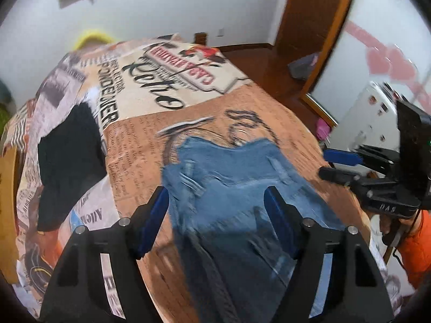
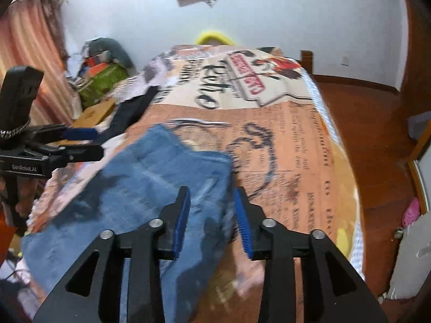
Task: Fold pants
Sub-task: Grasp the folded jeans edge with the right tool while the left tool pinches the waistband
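Denim pants [image 1: 229,188] lengthwise along bed [image 1: 282,113] | left gripper [image 1: 215,210] spread | right gripper [image 2: 211,215] spread

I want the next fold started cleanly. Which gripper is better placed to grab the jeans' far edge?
Probably the right gripper: its open jaws point at the jeans' far corner. The left gripper hangs open over their middle.

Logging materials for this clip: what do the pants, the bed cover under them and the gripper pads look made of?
Pants: blue denim, likely cotton; faded wash, with pale marks that may be distressing.
Bed cover: soft printed fabric, matte, newspaper-style lettering; the weave is too blurred to tell.
Pads on the left gripper and right gripper: blue, ribbed, probably rubber or soft plastic on black rigid plastic fingers.
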{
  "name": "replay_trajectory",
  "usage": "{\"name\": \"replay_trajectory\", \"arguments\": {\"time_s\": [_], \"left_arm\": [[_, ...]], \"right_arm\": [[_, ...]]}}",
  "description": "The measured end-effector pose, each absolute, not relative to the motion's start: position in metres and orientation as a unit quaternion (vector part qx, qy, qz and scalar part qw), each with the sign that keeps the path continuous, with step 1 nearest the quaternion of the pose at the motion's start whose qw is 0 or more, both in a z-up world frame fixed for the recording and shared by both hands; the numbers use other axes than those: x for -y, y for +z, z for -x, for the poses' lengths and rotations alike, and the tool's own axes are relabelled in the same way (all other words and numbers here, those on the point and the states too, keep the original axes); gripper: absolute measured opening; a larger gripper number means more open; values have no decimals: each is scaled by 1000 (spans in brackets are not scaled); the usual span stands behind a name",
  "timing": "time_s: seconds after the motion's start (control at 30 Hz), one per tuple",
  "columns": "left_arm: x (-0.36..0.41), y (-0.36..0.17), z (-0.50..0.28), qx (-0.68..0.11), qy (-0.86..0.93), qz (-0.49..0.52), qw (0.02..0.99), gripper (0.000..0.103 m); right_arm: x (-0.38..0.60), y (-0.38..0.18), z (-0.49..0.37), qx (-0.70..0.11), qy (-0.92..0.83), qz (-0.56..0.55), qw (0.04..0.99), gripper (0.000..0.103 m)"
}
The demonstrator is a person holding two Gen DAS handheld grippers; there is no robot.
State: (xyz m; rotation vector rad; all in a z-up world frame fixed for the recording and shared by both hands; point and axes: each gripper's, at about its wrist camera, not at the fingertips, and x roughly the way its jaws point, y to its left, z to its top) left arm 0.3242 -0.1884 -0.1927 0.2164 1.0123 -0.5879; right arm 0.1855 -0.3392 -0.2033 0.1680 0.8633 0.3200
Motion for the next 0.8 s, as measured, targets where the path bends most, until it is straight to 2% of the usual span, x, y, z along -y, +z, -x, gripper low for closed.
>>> {"name": "replay_trajectory", "arguments": {"time_s": [0.03,0.2,0.27,0.8], "left_arm": [[192,-193,-320,-477,-280,-107,826,73],[201,-232,-289,-510,-260,-175,801,74],[191,-246,-284,-524,-260,-164,794,74],[168,-238,-248,-495,-257,-149,816,75]], "right_arm": [[333,-203,-181,-417,165,-83,890,47],[294,-233,-176,-460,204,-68,862,47],[286,-246,-172,-475,203,-61,854,47],[311,-255,-112,-481,177,-122,850,51]]}}
